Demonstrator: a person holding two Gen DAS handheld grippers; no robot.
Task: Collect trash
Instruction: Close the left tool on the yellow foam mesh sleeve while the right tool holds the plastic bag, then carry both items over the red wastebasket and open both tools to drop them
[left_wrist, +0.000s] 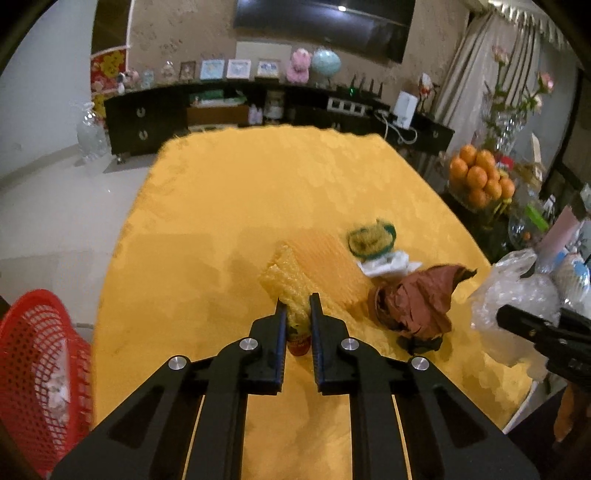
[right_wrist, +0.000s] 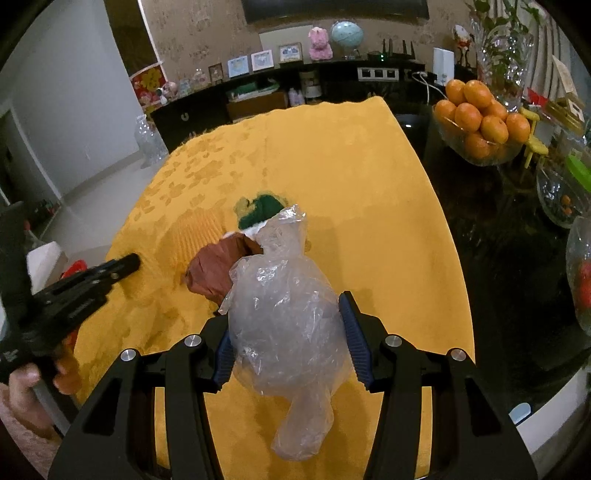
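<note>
My left gripper (left_wrist: 298, 308) is shut on a yellow bubble-wrap piece (left_wrist: 286, 280) with a red end, held over the yellow tablecloth (left_wrist: 229, 206). My right gripper (right_wrist: 284, 314) is shut on a crumpled clear plastic bag (right_wrist: 288, 317), which also shows at the right of the left wrist view (left_wrist: 517, 295). On the cloth lie a crumpled brown paper wad (left_wrist: 417, 299), a white scrap (left_wrist: 388, 266), a green-and-yellow mesh piece (left_wrist: 371, 240) and an orange ribbed sheet (left_wrist: 328, 262). The brown wad (right_wrist: 214, 269) and green piece (right_wrist: 260, 210) lie beyond the bag.
A red mesh basket (left_wrist: 40, 369) stands at the left off the table edge. A glass bowl of oranges (right_wrist: 480, 118), glass vases and jars crowd the dark side table at the right. A dark sideboard (left_wrist: 166, 118) stands behind.
</note>
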